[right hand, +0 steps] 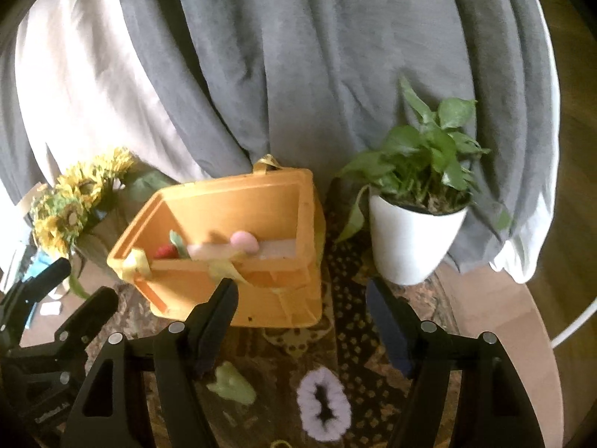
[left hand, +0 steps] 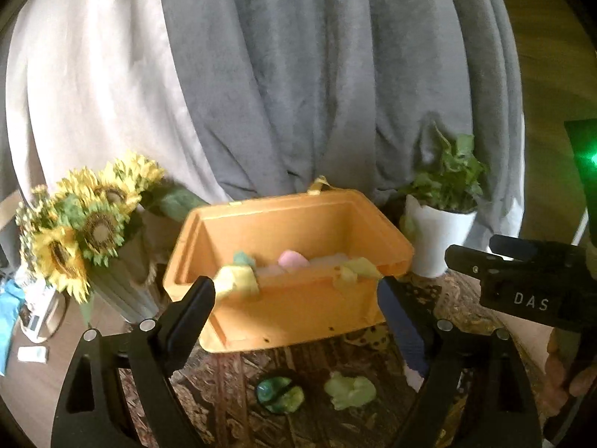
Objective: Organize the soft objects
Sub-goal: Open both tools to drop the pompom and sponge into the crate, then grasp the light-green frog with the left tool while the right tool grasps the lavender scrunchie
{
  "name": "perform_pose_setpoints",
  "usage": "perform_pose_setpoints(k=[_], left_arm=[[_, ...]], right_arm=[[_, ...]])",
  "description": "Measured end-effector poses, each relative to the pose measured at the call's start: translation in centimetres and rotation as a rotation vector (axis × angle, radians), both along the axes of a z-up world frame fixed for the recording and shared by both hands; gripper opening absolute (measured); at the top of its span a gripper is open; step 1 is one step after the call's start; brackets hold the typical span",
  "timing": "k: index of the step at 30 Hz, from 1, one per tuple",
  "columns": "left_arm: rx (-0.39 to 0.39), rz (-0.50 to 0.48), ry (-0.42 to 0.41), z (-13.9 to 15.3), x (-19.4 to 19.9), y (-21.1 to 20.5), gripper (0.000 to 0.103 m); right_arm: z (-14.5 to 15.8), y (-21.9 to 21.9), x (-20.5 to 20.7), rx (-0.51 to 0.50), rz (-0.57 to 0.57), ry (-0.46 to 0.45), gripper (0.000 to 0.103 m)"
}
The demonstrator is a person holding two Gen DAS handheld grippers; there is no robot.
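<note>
I hold both grippers level, fingers wide and holding nothing. My left gripper (left hand: 296, 295) and right gripper (right hand: 302, 298) point at the orange box (left hand: 287, 261), mid-frame on the table (left hand: 231, 377).

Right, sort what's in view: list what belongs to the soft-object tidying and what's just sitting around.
Belongs to the job:
- orange box, soft pieces already inside
- pale green soft toy
- dark green soft piece
- lilac scrunchie
- left gripper and right gripper, both open and empty

Just lying about:
- sunflowers
- potted plant
- grey curtain
</note>
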State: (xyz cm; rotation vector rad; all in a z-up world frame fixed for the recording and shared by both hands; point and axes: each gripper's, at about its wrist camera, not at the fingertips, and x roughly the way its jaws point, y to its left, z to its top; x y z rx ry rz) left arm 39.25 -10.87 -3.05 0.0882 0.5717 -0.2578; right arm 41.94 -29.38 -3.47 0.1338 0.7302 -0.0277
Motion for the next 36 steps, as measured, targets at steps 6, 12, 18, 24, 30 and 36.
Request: perform_pose_setpoints(k=[6, 12, 18, 24, 30, 36], left_arm=[[0.003, -0.024, 0.016, -1.3, -1.5, -0.8, 0.092], [0.019, -0.048, 0.036, -2.9, -2.6, -1.3, 0.093], [-0.011, -0.072, 0.106, -4.7, -3.0, -1.4, 0.093], [-0.005, -0.1, 0.165, -6.5, -3.0, -2.0, 0.093], [-0.008, -0.118, 0.231, -8.2, -2.2, -2.5, 0.092], [-0.023, -0.124, 0.315, -10.1, -0.9, -2.9, 0.092]], right_arm=[[-0.9, -0.5, -2.1, -0.023, -0.001, 0.007, 0.072], [-2.1, -0.7, -3.6, -0.041, 0.001, 0.03, 0.072], [-4.2, -0.9, -4.3, -0.029, 0.009, 0.097, 0.072], [-6.5, -1.0, -4.8, -0.016, 0.006, 0.171, 0.072], [-8.7, -1.5, -4.8, -0.001, 0.002, 0.252, 0.072], [-11.3, -1.6, -4.5, 0.026, 0.007, 0.34, 0.072]])
